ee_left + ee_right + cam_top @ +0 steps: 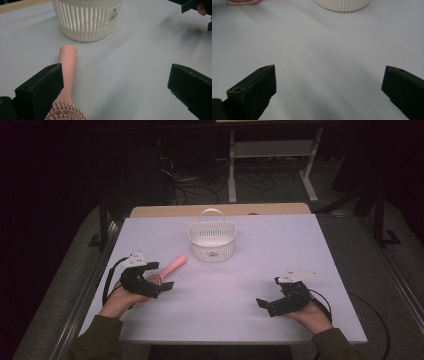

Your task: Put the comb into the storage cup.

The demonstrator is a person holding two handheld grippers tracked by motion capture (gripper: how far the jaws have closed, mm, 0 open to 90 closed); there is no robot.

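Note:
A pink hairbrush lies flat on the white table, bristles up, handle pointing toward a white slotted basket with an upright handle. My left gripper is open at the brush's head. In the left gripper view the brush runs along the left jaw, its bristled head low beside that jaw, and the basket stands beyond; my left gripper holds nothing. My right gripper rests open at the front right. In its own view the right gripper spans bare table.
The white table cover ends on a wooden edge at the back. The basket's base and the brush head sit far ahead of the right gripper. Dark floor, cables and a white frame lie beyond the table.

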